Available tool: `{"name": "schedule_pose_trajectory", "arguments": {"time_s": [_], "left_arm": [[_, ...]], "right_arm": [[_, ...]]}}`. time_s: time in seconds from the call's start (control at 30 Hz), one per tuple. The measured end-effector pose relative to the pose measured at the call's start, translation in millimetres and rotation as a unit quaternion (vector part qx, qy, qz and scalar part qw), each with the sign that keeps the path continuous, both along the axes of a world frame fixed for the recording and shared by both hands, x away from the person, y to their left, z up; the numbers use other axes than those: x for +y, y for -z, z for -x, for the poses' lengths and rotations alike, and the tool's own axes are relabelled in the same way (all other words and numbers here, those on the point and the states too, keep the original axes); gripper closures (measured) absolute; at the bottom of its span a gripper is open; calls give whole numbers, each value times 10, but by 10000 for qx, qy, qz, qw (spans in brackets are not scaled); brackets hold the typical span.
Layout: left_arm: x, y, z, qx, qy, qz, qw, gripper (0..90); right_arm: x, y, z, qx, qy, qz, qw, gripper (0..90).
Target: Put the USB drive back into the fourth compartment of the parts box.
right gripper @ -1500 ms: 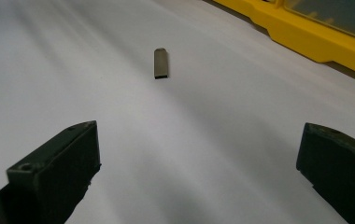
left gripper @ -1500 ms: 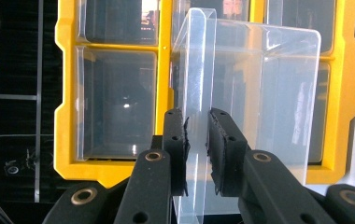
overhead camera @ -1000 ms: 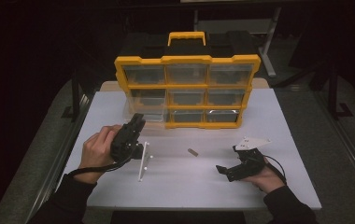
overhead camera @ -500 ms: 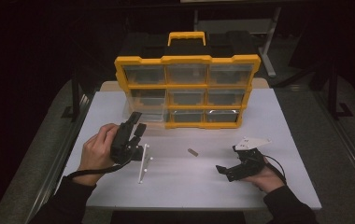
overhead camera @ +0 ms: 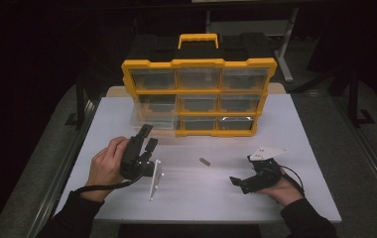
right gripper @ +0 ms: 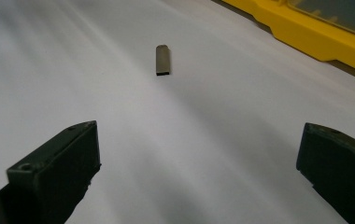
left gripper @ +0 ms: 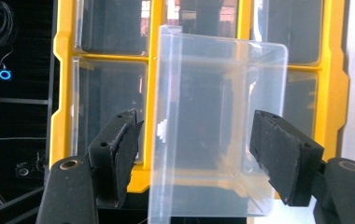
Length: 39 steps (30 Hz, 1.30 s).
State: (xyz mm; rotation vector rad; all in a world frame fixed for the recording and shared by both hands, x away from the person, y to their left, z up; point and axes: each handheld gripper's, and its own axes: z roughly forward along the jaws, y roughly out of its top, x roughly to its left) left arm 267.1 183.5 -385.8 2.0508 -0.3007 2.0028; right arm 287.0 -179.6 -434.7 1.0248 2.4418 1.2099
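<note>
Nearest to me, my right gripper (overhead camera: 241,182) rested low on the white table (overhead camera: 300,148), my hand around its body. Its jaws stood wide apart with nothing between them; in the right gripper view only bare tabletop lay between the two black pads (right gripper: 56,172). A little ahead of them lay a small dark flat piece (right gripper: 163,59), alone on the table and well clear of both grippers; in the high view it sat between my two hands (overhead camera: 205,161).

On my other side, my left gripper (overhead camera: 146,141) pointed toward the lower left corner of the yellow organizer (overhead camera: 199,63). Its jaws had just been opening, and they stood parted on either side of a clear plastic drawer (left gripper: 217,130). In the left gripper view the drawer sat between the pads with a gap on each side, so I had no hold on it. The drawer stuck out from the organizer's bottom left compartment (overhead camera: 152,121).

Farthest off, the organizer stood upright at the back of the table, its yellow handle (overhead camera: 198,38) on top.
</note>
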Motion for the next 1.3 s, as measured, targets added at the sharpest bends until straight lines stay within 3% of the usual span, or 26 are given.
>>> {"name": "schedule_pose_trajectory", "arguments": {"time_s": [0.6, 1.3], "left_arm": [[91, 284, 36, 313, -132, -41, 9994, 253], [44, 568, 5, 727, -270, -107, 9969, 144]], "right_arm": [[-2, -1, 9, -23, -14, 26, 10000, 0], [-12, -2, 13, -34, 8, -1, 10000, 0]]}}
